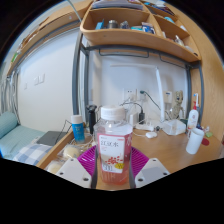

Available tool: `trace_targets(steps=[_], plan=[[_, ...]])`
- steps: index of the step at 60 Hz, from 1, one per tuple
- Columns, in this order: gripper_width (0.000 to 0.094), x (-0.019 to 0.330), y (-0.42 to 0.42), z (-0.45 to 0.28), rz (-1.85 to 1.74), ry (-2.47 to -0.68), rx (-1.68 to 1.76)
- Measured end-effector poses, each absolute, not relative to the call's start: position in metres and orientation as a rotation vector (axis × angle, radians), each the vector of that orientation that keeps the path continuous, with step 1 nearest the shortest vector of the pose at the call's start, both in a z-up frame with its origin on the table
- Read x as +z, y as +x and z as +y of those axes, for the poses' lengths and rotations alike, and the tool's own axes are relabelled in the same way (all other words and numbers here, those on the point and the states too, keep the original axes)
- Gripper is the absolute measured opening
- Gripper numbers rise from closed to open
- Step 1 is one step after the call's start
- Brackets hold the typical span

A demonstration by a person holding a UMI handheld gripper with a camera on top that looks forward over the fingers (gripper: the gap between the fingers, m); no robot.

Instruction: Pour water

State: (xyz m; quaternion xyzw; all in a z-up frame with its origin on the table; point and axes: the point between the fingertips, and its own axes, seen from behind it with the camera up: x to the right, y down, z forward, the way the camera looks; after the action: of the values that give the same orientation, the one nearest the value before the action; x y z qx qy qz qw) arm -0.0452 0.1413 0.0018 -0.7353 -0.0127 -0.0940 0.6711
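Observation:
A clear plastic bottle point(113, 148) with a white cap and a pink flowered label stands upright between my fingers, filling the space from pad to pad. My gripper point(113, 170) is shut on it, the magenta pads point(86, 163) pressing the lower body from both sides. The bottle holds pale liquid. A white cup point(194, 141) stands on the wooden desk point(165, 152) to the right, beyond the fingers. The bottle's base is hidden below the fingers.
A blue-capped cup point(78, 128) and a dark bottle point(92, 118) stand to the left behind the held bottle. A wooden shelf point(135, 38) with clutter hangs above the desk. A white bowl point(173, 127) and a spray bottle point(193, 112) sit at the back right. A bed point(20, 140) lies left.

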Motion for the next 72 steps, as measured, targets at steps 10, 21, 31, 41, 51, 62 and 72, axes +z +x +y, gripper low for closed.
trace_targets(steps=[10,21,31,41,51,62,72], plan=[[0.0443,0.000,-0.046,0.142,-0.037,-1.676,-0.186],[0.0444,0.024,-0.027,0.146,0.088,-1.718,-0.010],[0.0443,0.079,0.023,0.148,0.440,-1.637,0.348],[0.0439,0.127,0.096,0.143,0.790,-1.451,0.663],[0.0444,0.146,0.162,0.142,1.021,-1.323,0.872],[0.0444,0.131,0.192,0.153,1.266,-1.233,1.111],[0.0441,0.128,0.200,0.155,1.459,-1.092,1.299]])
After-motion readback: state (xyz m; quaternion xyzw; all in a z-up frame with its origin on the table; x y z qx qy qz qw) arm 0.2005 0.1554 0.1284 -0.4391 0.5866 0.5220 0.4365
